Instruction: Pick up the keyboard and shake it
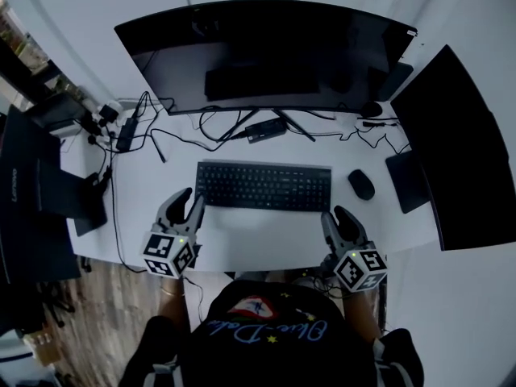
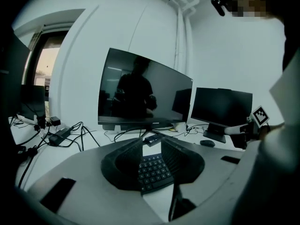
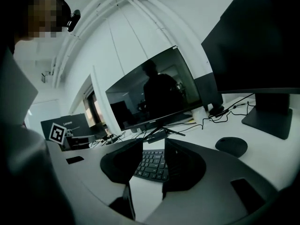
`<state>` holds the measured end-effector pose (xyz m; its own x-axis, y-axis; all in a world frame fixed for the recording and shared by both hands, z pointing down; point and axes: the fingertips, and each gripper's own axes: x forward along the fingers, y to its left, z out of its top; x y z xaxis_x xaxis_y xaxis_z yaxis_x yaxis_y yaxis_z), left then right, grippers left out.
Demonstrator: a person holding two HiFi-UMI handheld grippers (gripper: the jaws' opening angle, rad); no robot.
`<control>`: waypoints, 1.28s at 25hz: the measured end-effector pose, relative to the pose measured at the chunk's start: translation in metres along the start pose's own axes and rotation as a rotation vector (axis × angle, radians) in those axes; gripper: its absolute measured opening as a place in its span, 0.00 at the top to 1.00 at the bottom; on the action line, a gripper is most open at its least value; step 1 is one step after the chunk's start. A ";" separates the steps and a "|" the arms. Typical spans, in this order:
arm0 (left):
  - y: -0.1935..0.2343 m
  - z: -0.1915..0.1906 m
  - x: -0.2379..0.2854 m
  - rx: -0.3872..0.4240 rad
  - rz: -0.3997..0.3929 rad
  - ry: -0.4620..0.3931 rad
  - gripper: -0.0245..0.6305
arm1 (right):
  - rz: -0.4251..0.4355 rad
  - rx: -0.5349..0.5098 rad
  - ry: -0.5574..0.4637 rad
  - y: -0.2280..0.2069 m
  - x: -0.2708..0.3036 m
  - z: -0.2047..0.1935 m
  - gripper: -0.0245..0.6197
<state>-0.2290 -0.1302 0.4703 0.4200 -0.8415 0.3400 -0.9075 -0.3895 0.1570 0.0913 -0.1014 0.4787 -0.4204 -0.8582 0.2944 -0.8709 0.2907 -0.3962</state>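
Dim, cool, bluish-grey light fills all three views. The white desk (image 1: pixel 258 236) in front of the curved monitor (image 1: pixel 266 55) is the brightest surface, and shadows on it are faint. The monitor's dark screen mirrors a person's silhouette — soft, with no hard glare. Left of the monitor an opening (image 2: pixel 44 69) glows warm. Fisheye distortion bows the monitor and the walls behind it, and the corners vignette to black. The keyboard (image 1: pixel 264 185) before the monitor looks fairly sharp.

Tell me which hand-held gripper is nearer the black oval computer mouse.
Right. The right hand-held gripper is just short of the black oval computer mouse, by the right end of the black keyboard; the left hand-held gripper is by its left end.
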 end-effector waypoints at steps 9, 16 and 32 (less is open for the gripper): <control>0.065 -0.041 0.050 -0.063 -0.120 0.173 0.79 | -0.125 0.020 0.004 0.005 0.007 -0.005 0.75; 0.094 -0.074 0.082 -0.215 -0.196 0.260 0.78 | -0.194 0.029 0.009 0.010 0.006 -0.010 0.75; 0.105 -0.115 0.117 -0.424 -0.270 0.427 0.70 | -0.259 0.012 0.013 0.019 0.007 -0.008 0.75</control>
<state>-0.2753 -0.2269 0.6333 0.6752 -0.4782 0.5616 -0.7283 -0.3116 0.6103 0.0692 -0.0986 0.4807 -0.1869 -0.8981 0.3982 -0.9468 0.0566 -0.3168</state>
